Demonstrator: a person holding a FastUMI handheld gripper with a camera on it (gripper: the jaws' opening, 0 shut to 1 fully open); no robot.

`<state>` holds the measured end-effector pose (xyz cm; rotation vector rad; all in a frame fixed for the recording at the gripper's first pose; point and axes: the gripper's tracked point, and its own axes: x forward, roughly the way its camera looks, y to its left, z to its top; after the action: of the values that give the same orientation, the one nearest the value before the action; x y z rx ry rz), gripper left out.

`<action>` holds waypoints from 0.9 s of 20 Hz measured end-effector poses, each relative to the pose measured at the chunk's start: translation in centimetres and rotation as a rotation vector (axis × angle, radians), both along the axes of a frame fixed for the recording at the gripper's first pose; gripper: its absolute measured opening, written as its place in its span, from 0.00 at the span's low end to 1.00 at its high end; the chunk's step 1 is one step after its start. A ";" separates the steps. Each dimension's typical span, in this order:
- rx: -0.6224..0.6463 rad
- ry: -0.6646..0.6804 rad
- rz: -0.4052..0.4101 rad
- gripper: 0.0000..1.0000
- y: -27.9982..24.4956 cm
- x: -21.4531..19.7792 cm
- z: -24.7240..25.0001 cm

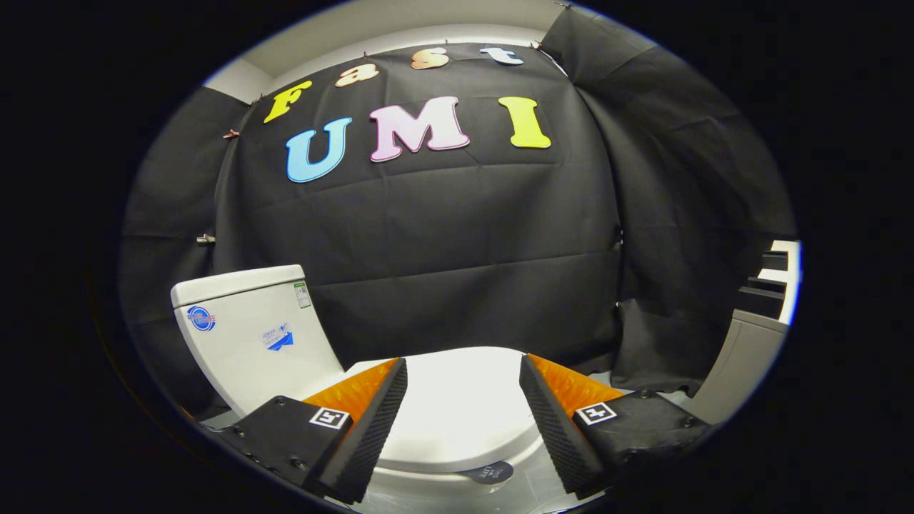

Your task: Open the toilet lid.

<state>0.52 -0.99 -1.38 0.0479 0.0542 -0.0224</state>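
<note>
A white toilet stands just ahead of me, its lid (460, 407) lying flat and closed over the bowl. The white tank (250, 332) rises to the left behind it, with stickers on its side. My gripper (463, 375) hovers above the lid with its two fingers spread wide apart and nothing between them. The lid's rounded near edge shows between the fingers, with a small dark sticker (491, 472) on the bowl rim below it.
Black cloth walls close in behind and to the right of the toilet. A grey and white cabinet-like unit (750, 357) stands at the far right. A strip of pale floor (521, 492) shows beside the bowl.
</note>
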 end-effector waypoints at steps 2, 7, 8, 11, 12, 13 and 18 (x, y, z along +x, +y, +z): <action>-0.003 0.009 0.001 0.99 0.1 0.1 -0.2; -0.027 0.004 0.015 0.99 0.7 0.1 -0.1; -0.036 0.013 0.024 0.99 0.8 0.2 -0.3; -0.064 0.032 0.048 0.99 0.4 0.3 -0.7; -0.066 0.043 0.054 0.99 0.0 0.2 -1.0; -0.066 0.054 0.057 0.99 -0.4 0.3 -1.4; -0.052 0.134 0.044 0.99 -2.8 -0.1 -4.2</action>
<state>0.46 -3.83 -5.58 -0.0071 0.1882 0.0166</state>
